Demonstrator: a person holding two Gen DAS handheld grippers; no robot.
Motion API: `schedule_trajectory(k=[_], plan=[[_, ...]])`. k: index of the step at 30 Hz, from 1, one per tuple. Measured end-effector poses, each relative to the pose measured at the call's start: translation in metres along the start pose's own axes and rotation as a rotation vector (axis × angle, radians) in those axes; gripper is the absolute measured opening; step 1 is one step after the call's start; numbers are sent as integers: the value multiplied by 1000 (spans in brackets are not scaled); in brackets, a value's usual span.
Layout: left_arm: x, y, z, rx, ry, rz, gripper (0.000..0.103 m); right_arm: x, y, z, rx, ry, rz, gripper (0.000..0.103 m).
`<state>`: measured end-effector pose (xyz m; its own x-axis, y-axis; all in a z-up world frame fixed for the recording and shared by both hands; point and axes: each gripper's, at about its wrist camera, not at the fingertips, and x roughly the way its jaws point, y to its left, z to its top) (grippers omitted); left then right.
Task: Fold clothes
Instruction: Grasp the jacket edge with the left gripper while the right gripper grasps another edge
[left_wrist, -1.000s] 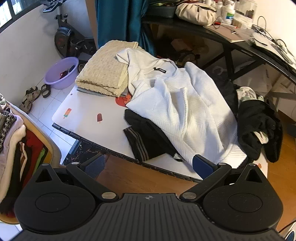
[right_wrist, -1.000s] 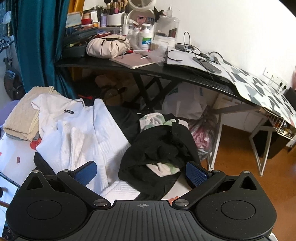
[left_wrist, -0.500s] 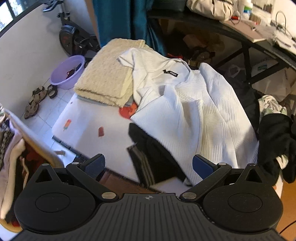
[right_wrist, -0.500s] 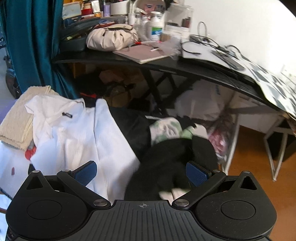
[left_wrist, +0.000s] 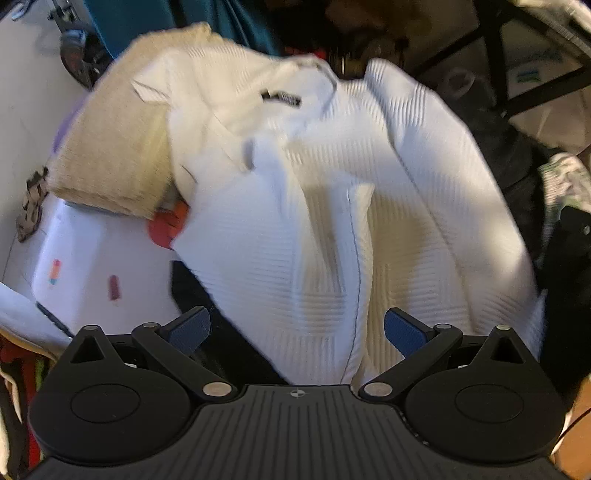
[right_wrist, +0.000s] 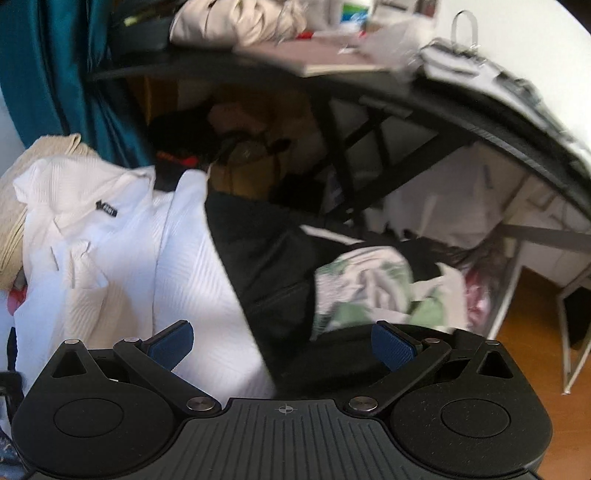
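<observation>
A white ribbed garment (left_wrist: 332, 206) lies crumpled over the small table, its black neck label up; it also shows at the left of the right wrist view as the white garment (right_wrist: 122, 266). My left gripper (left_wrist: 297, 330) hangs open just above its near hem, nothing between the fingers. A dark striped piece (left_wrist: 195, 291) pokes out under the white one. My right gripper (right_wrist: 282, 345) is open over a black garment (right_wrist: 266, 266) and a green-and-white bundle (right_wrist: 373, 288). A folded beige towel (left_wrist: 118, 136) lies at the table's far left.
The white tabletop (left_wrist: 85, 258) with popsicle prints shows at the left. A black desk (right_wrist: 369, 85) piled with clutter spans behind, its crossed legs (right_wrist: 369, 147) close to the clothes. A teal curtain (right_wrist: 55, 74) hangs at the left. Wooden floor (right_wrist: 524, 306) shows at the right.
Both grippers have moved forward and down toward the clothes pile, so the garments fill more of each view. The frames are motion-blurred. Both stay open.
</observation>
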<state>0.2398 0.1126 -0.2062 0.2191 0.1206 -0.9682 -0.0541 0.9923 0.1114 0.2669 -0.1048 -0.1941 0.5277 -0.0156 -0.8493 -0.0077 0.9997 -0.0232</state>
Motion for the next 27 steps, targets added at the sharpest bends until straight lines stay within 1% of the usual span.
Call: schedule_trajectory(k=[3,7,9,12,15,18,21,27], plan=[[25,-9,9,8,21,-7,103,19,7,8,-1,11,14,102],[52,-19,21,20,4,-9,103,43,20,18,-34,-3,-6,102],[71,-25,26,42,44,24,103,55,25,22,-51,0,-16,102],[92,-30,29,73,72,30,103,67,30,26,-60,8,-31,102],[98,-30,27,74,56,20,103,75,32,26,-59,24,-33,102],[102,-25,25,50,55,-10,103,85,33,24,-77,49,-39,102],[103,-19,23,37,46,-38,103,93,33,20,-62,75,-49,102],[98,-22,16,28,13,-30,103,96,41,14,-66,97,-33,102]])
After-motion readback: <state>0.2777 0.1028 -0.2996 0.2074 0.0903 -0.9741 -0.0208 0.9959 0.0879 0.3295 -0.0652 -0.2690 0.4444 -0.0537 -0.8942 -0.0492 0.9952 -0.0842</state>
